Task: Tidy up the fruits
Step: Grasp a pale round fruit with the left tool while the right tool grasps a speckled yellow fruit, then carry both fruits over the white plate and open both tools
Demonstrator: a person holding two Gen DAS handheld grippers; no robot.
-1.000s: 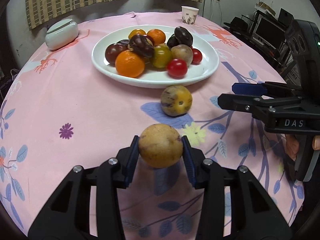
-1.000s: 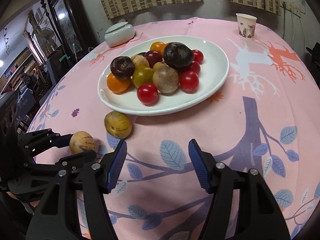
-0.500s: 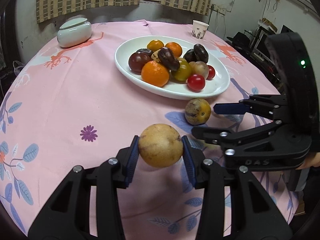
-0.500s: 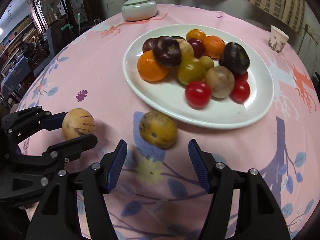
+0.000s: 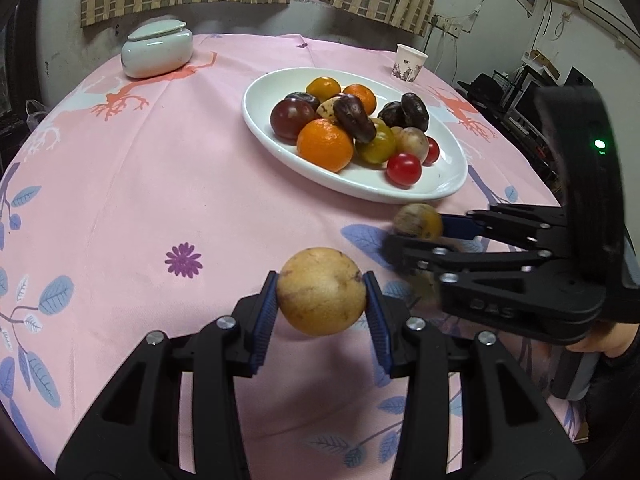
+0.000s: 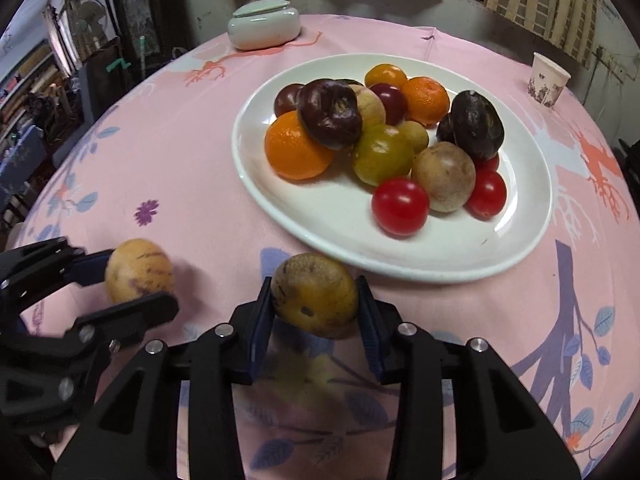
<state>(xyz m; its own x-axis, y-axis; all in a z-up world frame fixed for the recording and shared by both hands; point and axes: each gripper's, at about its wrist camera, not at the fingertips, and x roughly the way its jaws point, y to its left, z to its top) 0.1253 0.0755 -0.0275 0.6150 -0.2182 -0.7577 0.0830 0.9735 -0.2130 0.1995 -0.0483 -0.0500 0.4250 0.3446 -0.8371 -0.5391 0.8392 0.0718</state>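
My left gripper [image 5: 321, 300] is shut on a pale yellow-brown round fruit [image 5: 321, 290], held above the pink tablecloth; it also shows in the right wrist view [image 6: 139, 270]. My right gripper [image 6: 315, 308] is shut on a yellow-brown speckled fruit [image 6: 315, 295] just in front of the white plate's [image 6: 320, 236] near rim; that fruit also shows in the left wrist view [image 5: 418, 221]. The plate [image 5: 360, 190] holds several fruits: oranges, red tomatoes, dark purple fruits, a green one.
A white lidded ceramic jar [image 5: 157, 48] stands at the far left of the round table. A paper cup [image 5: 409, 63] stands behind the plate. Shelves and clutter lie beyond the table's edges.
My right gripper has moved forward onto the speckled fruit by the plate and closed on it. My left gripper still holds its fruit and has swung left.
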